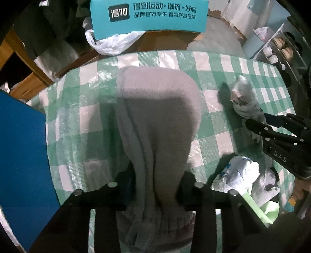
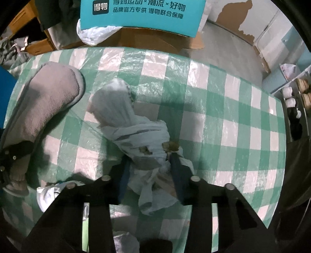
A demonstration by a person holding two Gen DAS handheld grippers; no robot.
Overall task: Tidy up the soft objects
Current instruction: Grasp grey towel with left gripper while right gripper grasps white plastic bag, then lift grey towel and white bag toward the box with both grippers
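A fluffy grey-pink sock lies lengthwise on the green-and-white checked tablecloth. My left gripper is shut on its near end, with the cloth bunched between the black fingers. To its right lies a pale printed sock, crumpled and twisted. My right gripper is shut on the near part of this sock, one finger on each side of the fabric. The right gripper also shows at the right edge of the left wrist view, and the left gripper at the left edge of the right wrist view.
A teal printed box and a white plastic bag sit on cardboard beyond the table's far edge. A blue panel stands at the left. A heap of white and grey cloth lies near the front. Shelves with cups stand far right.
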